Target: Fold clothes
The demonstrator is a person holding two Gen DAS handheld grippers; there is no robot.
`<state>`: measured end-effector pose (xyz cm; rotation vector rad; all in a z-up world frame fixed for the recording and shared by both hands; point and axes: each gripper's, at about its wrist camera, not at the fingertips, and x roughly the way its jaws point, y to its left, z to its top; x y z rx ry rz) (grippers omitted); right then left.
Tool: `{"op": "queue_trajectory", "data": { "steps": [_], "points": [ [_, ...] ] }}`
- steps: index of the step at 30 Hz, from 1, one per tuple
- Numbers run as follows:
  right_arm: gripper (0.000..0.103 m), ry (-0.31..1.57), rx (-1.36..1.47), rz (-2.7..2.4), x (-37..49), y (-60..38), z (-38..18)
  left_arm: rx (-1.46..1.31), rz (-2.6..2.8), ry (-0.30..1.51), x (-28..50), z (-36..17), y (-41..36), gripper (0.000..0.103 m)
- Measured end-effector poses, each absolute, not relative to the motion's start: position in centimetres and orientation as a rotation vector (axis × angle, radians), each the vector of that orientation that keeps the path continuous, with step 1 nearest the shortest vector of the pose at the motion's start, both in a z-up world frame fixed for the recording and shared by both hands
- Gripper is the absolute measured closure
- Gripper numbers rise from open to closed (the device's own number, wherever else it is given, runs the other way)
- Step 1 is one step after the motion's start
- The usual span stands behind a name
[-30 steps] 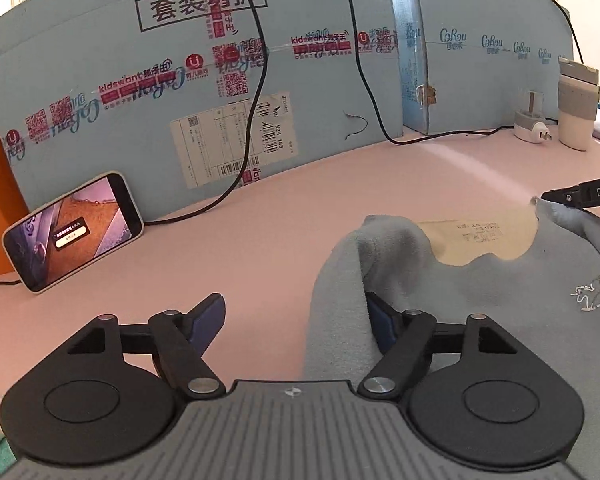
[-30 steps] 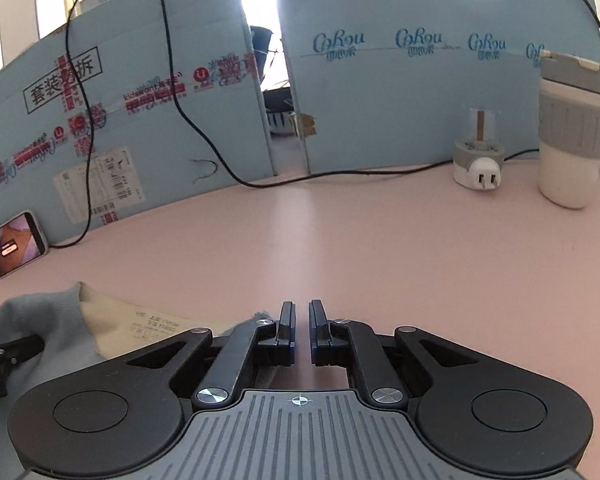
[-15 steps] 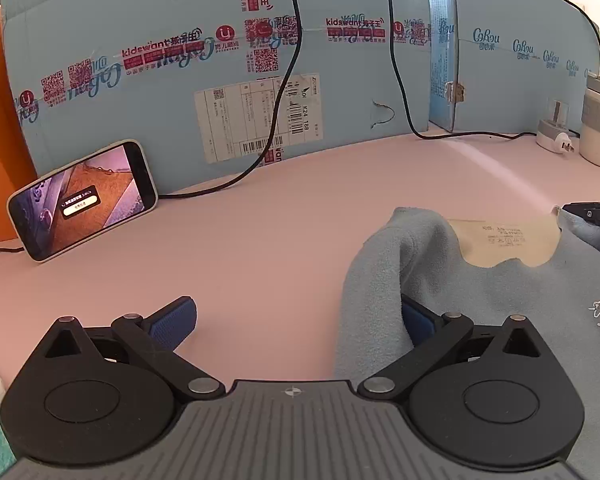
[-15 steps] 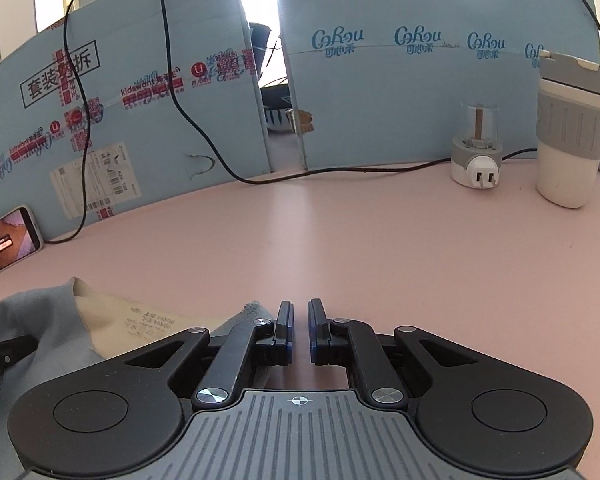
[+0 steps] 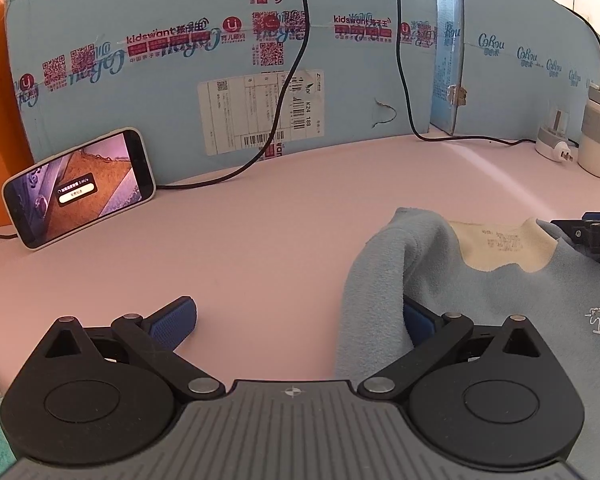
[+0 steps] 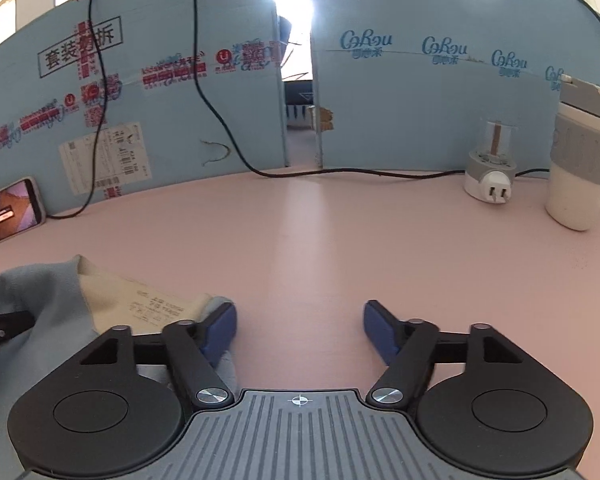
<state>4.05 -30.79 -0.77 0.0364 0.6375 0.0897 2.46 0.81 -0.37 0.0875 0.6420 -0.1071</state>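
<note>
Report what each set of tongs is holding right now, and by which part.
Nothing is held. The left tongs stand wide open; the grey-blue garment only drapes over one finger. The right tongs are opening, with bare table between the fingers and the garment's neck edge beside one.

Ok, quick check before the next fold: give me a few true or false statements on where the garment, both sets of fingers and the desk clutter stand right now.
1. The left gripper stands wide open, pinching nothing. True; the grey-blue garment only drapes over one finger.
2. The right gripper is clamped shut on the collar. False: its fingers are opening, with bare table between them.
3. The cream neck label faces up. True.
4. The phone lies flat with a dark screen. False: it leans against the blue carton, screen lit.
5. The white cup sits on the garment. False: it stands on the pink table, beside the plug adapter.
</note>
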Motion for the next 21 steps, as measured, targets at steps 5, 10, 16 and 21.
{"op": "queue_trajectory", "data": {
  "steps": [5,10,16,21],
  "points": [
    [0.021,0.623,0.121,0.105,3.8,-32.2,-0.7,0.069,-0.112,0.648,2.5,-0.4,1.1,0.000],
    [0.022,0.553,0.188,0.116,0.1,-33.9,1.2,0.071,-0.105,0.646,2.4,-0.5,0.8,0.000],
    [0.029,0.563,0.010,0.244,-8.7,-31.3,3.6,0.077,-0.100,0.644,2.3,-0.5,0.7,0.000],
    [0.029,0.667,0.027,0.355,-13.9,-29.3,4.1,0.072,-0.103,0.646,2.3,-0.4,0.8,0.000]
  ]
}}
